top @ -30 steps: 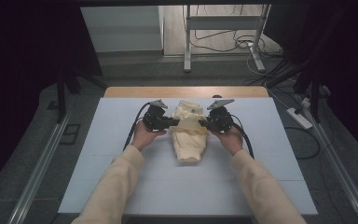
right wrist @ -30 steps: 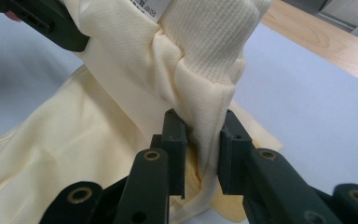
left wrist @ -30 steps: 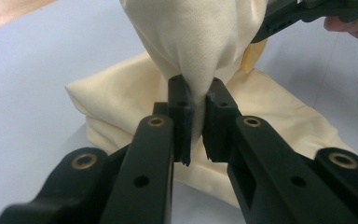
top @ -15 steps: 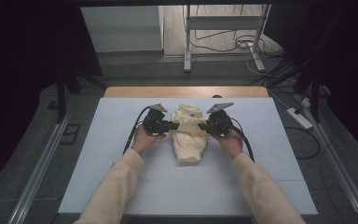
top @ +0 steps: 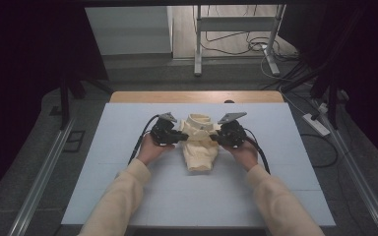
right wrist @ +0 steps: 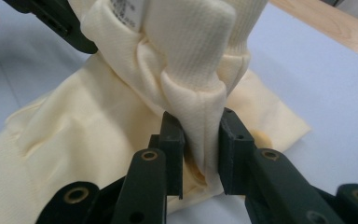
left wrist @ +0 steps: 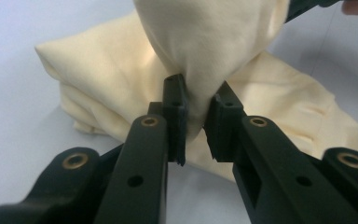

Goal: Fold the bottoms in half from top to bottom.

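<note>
I pinch the folded cream knit garment (top: pixel 198 145) with my left gripper (top: pixel 181 137) and right gripper (top: pixel 215 139), both clamped on cloth above the pale blue table mat (top: pixel 128 196).

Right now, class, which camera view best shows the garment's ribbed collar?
The right gripper view: the ribbed collar sits close up, pinched by the right hand-held gripper. The high view shows it small. The left gripper view shows smooth cloth; ribbing cannot be told.

Your high view looked forward and down on the bench (top: pixel 128 187); both gripper views sat close, sharing the cream garment (top: pixel 199 147).
</note>
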Demonstrator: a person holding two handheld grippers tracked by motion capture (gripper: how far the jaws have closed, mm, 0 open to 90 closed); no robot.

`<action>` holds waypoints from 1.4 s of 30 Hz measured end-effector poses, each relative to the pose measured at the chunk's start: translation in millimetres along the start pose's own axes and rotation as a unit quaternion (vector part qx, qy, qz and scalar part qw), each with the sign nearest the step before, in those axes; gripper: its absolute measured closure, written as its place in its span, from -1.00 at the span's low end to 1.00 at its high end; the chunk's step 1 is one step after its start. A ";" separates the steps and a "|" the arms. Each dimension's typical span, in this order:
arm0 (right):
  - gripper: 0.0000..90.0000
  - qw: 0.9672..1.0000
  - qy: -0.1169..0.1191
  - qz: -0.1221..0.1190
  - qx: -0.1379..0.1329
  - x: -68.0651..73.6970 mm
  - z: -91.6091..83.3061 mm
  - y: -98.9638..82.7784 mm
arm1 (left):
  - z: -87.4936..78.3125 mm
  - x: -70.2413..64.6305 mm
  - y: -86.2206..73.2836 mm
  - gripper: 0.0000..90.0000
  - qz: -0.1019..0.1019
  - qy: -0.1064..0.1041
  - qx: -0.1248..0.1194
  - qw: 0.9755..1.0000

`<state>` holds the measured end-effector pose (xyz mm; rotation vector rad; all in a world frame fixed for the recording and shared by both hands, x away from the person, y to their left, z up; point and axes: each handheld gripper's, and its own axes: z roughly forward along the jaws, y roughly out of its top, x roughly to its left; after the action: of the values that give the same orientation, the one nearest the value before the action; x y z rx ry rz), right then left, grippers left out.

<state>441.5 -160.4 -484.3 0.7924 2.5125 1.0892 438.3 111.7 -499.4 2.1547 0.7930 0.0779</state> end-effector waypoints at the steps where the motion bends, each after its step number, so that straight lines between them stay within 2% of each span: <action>1: 0.61 1.000 0.001 0.001 0.000 1.4 -0.3 -1.0 | 0.1 -0.2 -0.8 0.71 0.000 0.000 0.000 1.000; 9: 0.59 1.000 0.014 0.008 0.004 6.3 -0.3 -9.4 | 4.3 -2.6 -8.2 0.66 0.000 -0.002 0.002 1.000; 14: 0.58 1.000 0.014 0.001 0.009 10.9 -0.2 -12.8 | 6.7 -3.5 -11.8 0.64 0.000 -0.004 0.004 1.000; 16: 0.56 1.000 0.015 0.001 0.010 11.4 -0.1 -14.3 | 7.0 -3.6 -12.7 0.61 -0.007 -0.009 0.001 1.000; 20: 0.39 1.000 0.013 0.003 0.012 11.9 -1.5 -14.6 | 4.8 -3.1 -12.4 0.47 -0.019 -0.017 -0.004 1.000; 21: 0.30 1.000 0.011 0.006 0.012 12.0 -3.4 -13.5 | 3.5 -3.8 -11.7 0.35 -0.023 -0.017 -0.006 1.000; 24: 0.15 1.000 0.008 0.016 0.010 12.4 -12.9 -10.5 | -8.0 -8.9 -8.7 -0.02 -0.028 -0.004 -0.009 1.000; 26: 0.07 1.000 0.017 0.022 0.009 13.1 -22.0 -9.1 | -18.8 -12.0 -8.4 -0.15 -0.032 -0.005 -0.009 0.999; 28: 0.04 1.000 0.017 0.023 0.008 14.5 -32.8 -8.2 | -30.1 -15.6 -8.9 -0.22 -0.030 -0.002 -0.014 0.999; 31: 0.01 0.999 0.016 0.032 -0.008 14.6 -49.6 -7.3 | -44.8 -19.7 -9.5 -0.25 -0.031 0.001 -0.027 0.999; 33: 0.00 0.999 0.014 0.032 -0.014 14.2 -57.1 -5.6 | -50.4 -21.8 -8.6 -0.27 -0.031 0.012 -0.029 0.999; 36: 0.02 1.000 0.000 0.030 -0.010 14.3 -58.2 -0.8 | -53.1 -22.3 -8.4 -0.28 -0.033 0.018 -0.036 0.999; 39: 0.24 0.999 0.010 0.034 -0.001 12.7 -48.8 4.8 | -50.8 -20.8 -8.7 -0.30 -0.034 0.023 -0.031 0.999; 42: 0.58 0.999 0.024 0.034 0.009 13.3 -36.4 9.6 | -47.9 -20.6 -9.2 -0.31 -0.033 0.029 -0.021 0.999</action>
<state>417.5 -168.2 -453.3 0.8732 2.5557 1.1209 402.1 137.0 -470.0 2.0935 0.8873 0.1239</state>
